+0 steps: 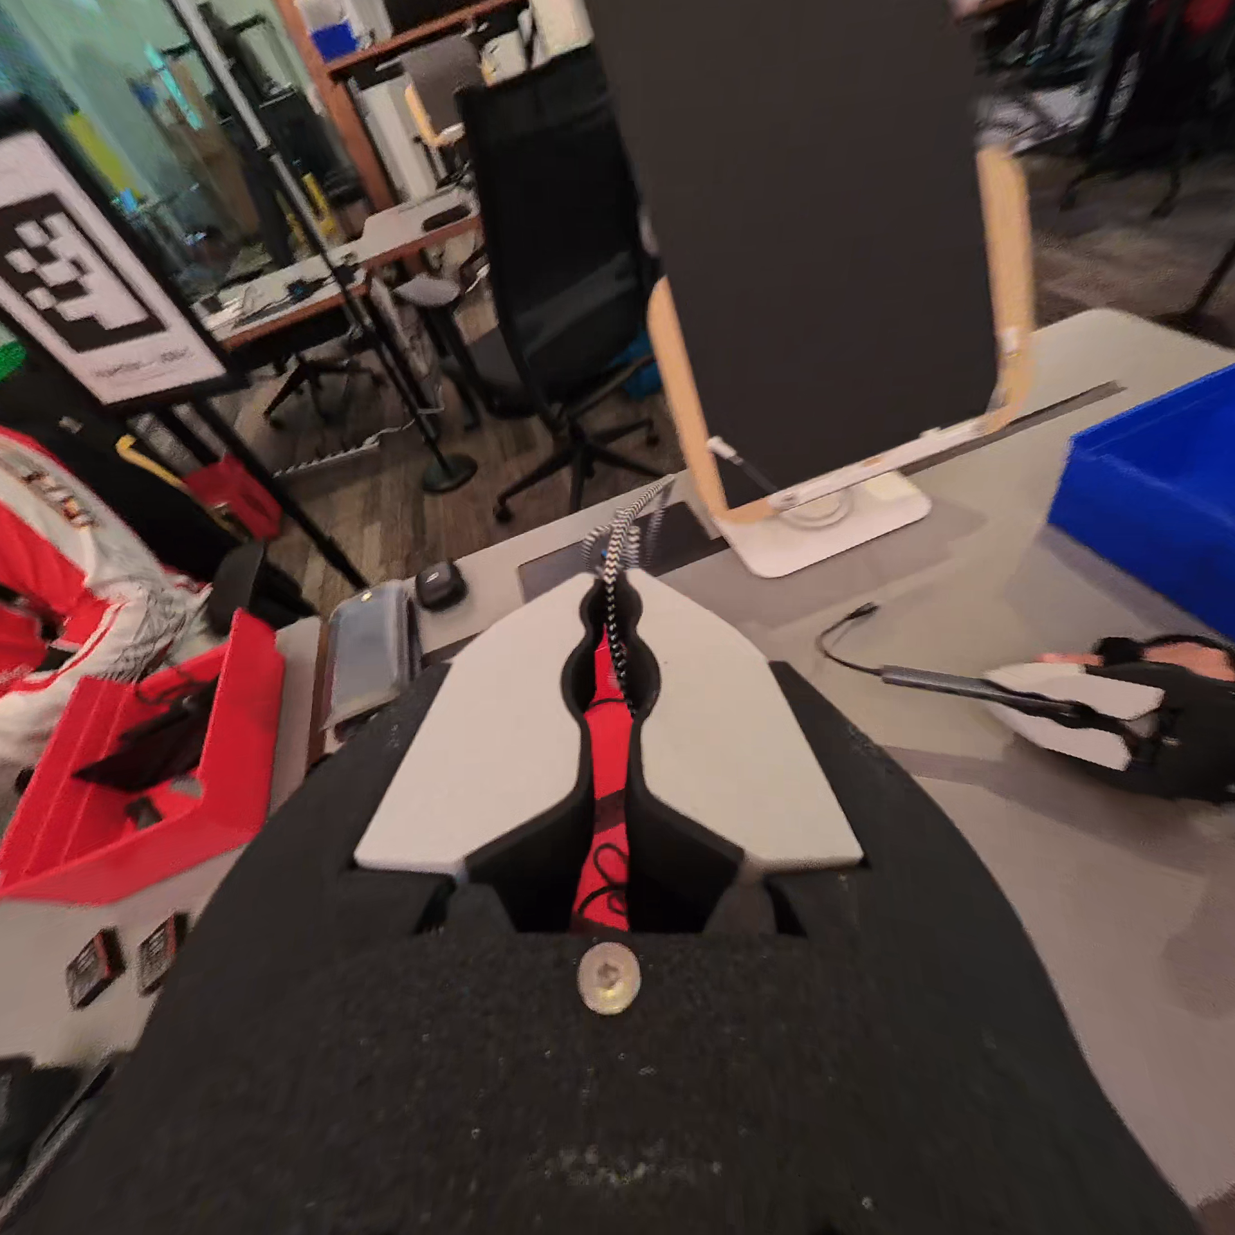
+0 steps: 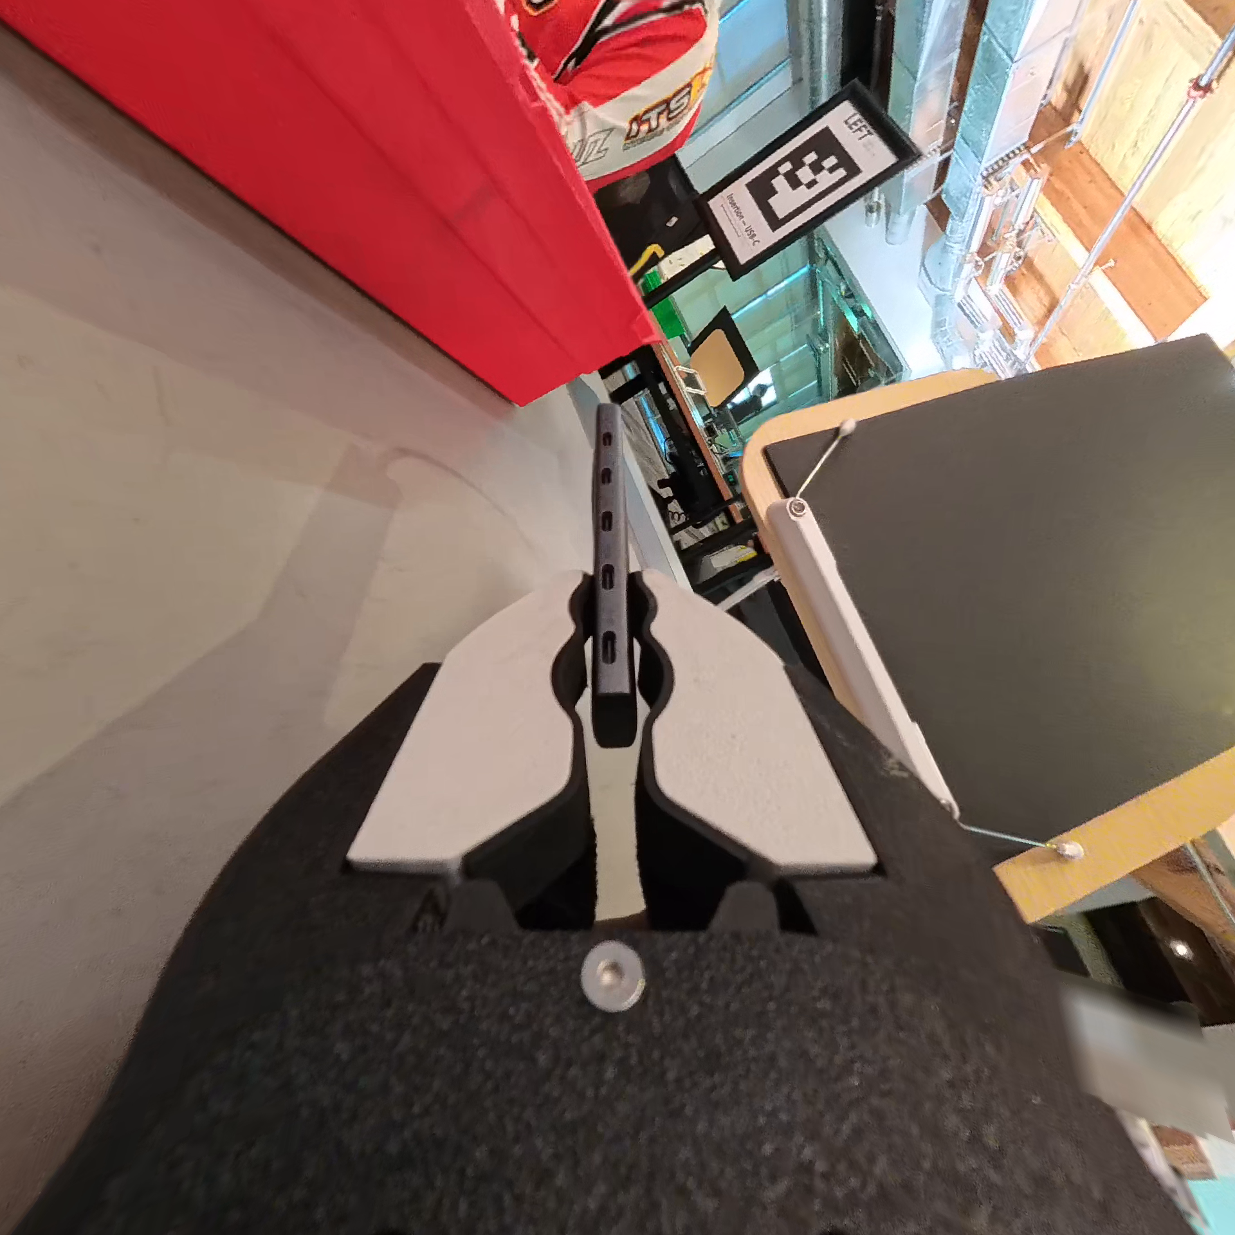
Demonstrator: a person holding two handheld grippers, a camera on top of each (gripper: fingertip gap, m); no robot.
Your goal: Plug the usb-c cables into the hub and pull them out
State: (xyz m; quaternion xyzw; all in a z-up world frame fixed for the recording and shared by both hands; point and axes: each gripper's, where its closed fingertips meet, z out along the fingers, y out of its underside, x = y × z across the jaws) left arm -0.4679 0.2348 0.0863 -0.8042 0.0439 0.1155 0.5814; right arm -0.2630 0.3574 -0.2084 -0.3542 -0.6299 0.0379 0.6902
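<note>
Landmark for all positions: the hub (image 2: 611,575).

Right tongs (image 2: 611,588) were pinching the hub near its rear end, the slim dark bar held edge-on between the pads, its row of small ports facing the right wrist camera. The hub pointed away from the tongs toward the red bin (image 2: 374,194), with the pale desk (image 2: 167,534) behind it. In the left wrist view the same hub (image 1: 949,685) stuck out of the right tongs (image 1: 1069,715) just above the desk, its own thin black lead (image 1: 842,635) looping beyond it and ending in a loose plug.

Left tongs (image 1: 611,601) were pressed together on a black-and-white braided cable (image 1: 618,561), gripped at the tips; the cable ran onward over the far desk edge. The plug end was hidden between the fingers, so its orientation could not be read. The left tongs sat well to the left of the hub, nothing yet mated.

Judged step: both parts in hand, the approach before an insertion. All visible ports looked empty.

Next move calls for: bringing the cable end across to the hub, turning it so the plug faces the port row, lining it square with one port, then pushing straight while the right tongs brace. Cable slack and the unseen plug angle are the likely trouble.

Also noted: a black board on a white stand (image 1: 815,234) beyond the hub, a blue bin (image 1: 1156,468) to its right.
</note>
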